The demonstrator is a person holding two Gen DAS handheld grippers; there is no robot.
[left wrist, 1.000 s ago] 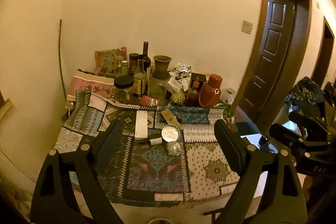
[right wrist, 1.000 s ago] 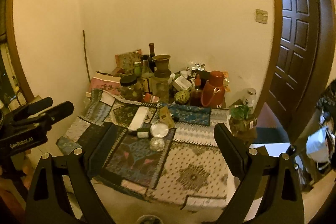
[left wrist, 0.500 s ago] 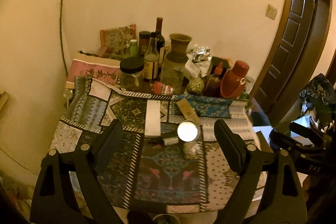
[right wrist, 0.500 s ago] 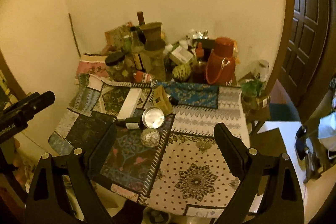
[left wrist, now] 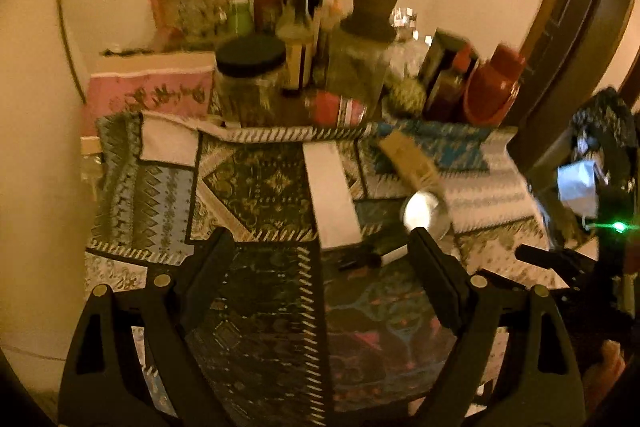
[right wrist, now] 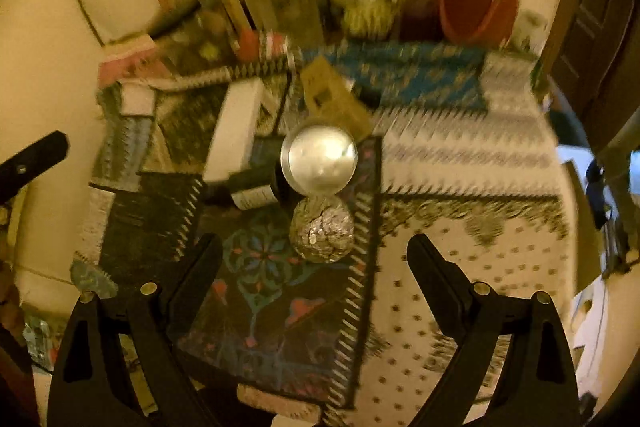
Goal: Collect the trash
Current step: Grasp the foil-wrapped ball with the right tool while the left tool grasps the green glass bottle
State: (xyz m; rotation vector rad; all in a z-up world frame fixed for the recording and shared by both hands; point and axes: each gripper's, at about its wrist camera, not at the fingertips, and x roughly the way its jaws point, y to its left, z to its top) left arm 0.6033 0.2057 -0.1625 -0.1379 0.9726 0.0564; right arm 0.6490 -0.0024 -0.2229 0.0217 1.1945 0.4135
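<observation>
From the left wrist, the left gripper (left wrist: 320, 251) hangs spread and empty over the patterned tablecloth (left wrist: 256, 187); a white box (left wrist: 330, 195) and small dark bottle (left wrist: 376, 253) lie ahead, jars and bottles crowding the far edge. From the right wrist, the right gripper (right wrist: 314, 251) is spread, empty, just short of the foil ball (right wrist: 322, 229), which touches a round tin (right wrist: 319, 159).

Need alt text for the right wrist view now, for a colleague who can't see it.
The open right gripper hangs empty above a crumpled foil ball on a patterned tablecloth. Just beyond lie a shiny round lid, a small dark bottle and a white box.
</observation>
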